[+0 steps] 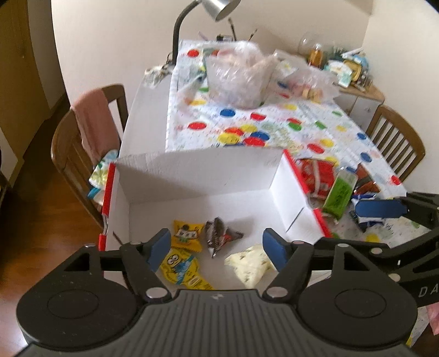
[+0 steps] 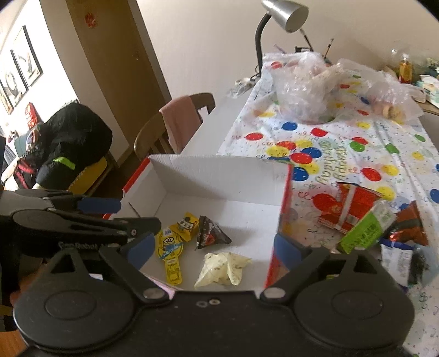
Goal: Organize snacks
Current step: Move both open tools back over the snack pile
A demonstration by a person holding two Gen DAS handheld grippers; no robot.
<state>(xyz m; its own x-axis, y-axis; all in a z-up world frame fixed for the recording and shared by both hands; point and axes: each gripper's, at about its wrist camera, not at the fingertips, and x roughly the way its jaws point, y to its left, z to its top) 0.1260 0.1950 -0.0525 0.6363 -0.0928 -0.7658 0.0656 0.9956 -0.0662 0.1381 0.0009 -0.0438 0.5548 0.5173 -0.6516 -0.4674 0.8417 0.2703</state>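
With both the left gripper (image 1: 216, 245) and right gripper (image 2: 212, 247) spread wide and empty above the white cardboard box (image 2: 219, 175), the right should swing rightward to the green rectangular snack packet (image 2: 366, 233), closing across its narrow width.

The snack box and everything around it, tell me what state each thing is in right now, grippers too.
White box: open, flaps up, four snacks inside.
Pale packet: crumpled, in the box.
Dark triangular packet: sealed, in the box.
Green packet: on the table, outside the box.
Red packet: on the table, outside the box.
Left gripper: open, empty.
Right gripper: open, empty.
Desk lamp: looks off.
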